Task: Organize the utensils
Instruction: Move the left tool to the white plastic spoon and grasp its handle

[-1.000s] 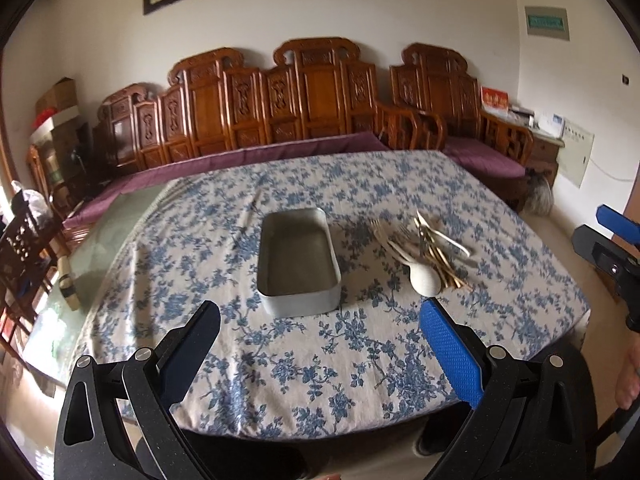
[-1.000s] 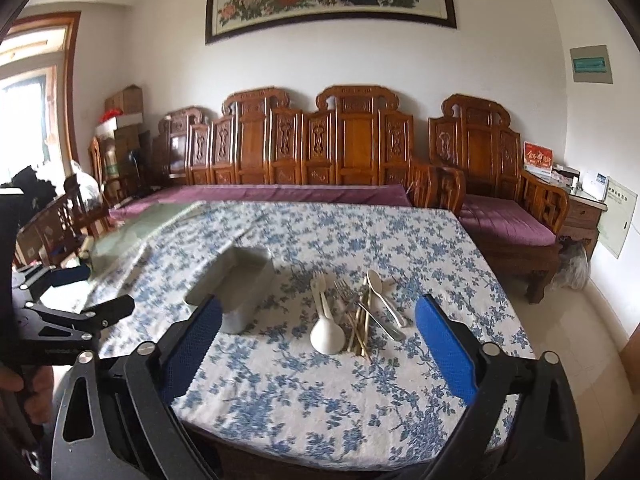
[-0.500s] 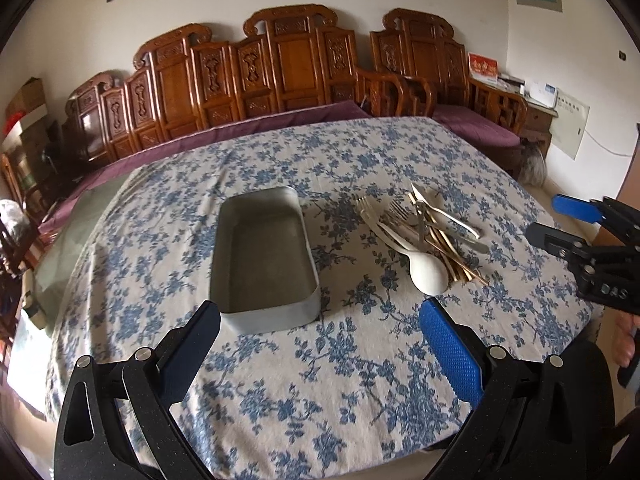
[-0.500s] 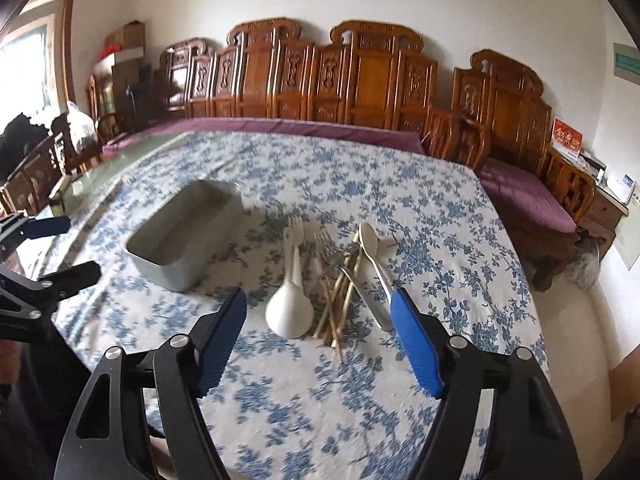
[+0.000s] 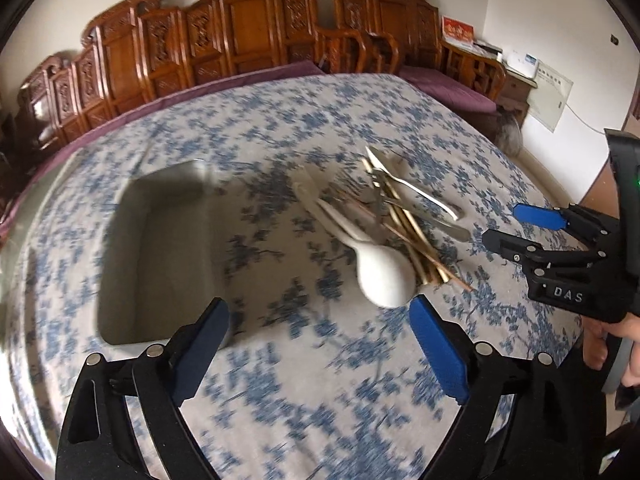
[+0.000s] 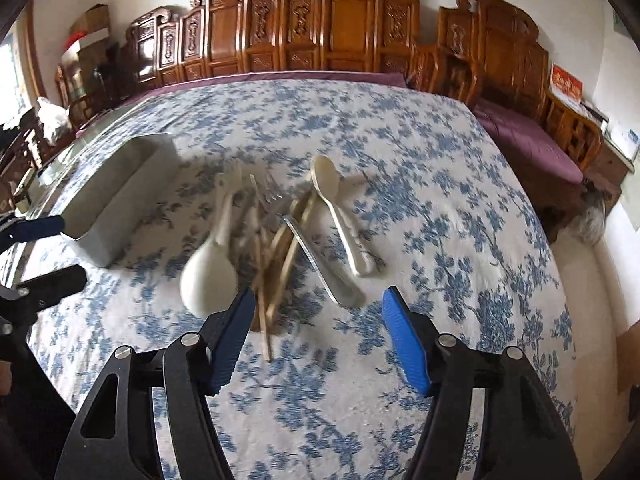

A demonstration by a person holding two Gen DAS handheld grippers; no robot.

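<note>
A pile of utensils (image 6: pixel 280 236) lies on the blue-flowered tablecloth: a big white ladle (image 6: pixel 208 276), a white spoon (image 6: pixel 336 200), a metal spoon (image 6: pixel 320 264), forks and wooden chopsticks (image 6: pixel 264 304). A grey rectangular tin (image 5: pixel 160 248) sits to their left and holds nothing. My right gripper (image 6: pixel 316 312) hovers just above the near end of the pile, jaws closing, with nothing between them. My left gripper (image 5: pixel 320 320) hangs over the cloth between the tin and the ladle (image 5: pixel 384 276), jaws closing a little, with nothing held. The right gripper (image 5: pixel 516 228) also shows at the right of the left wrist view.
Carved wooden benches (image 6: pixel 352 28) with purple cushions line the far and right sides of the table. A person's hand (image 5: pixel 600 344) holds the right tool. The table edge (image 6: pixel 560 264) drops off at the right to a pale floor.
Both grippers have come down and forward toward the table, so the tin and pile look larger. The right jaws have narrowed markedly. Nothing on the table has moved.
</note>
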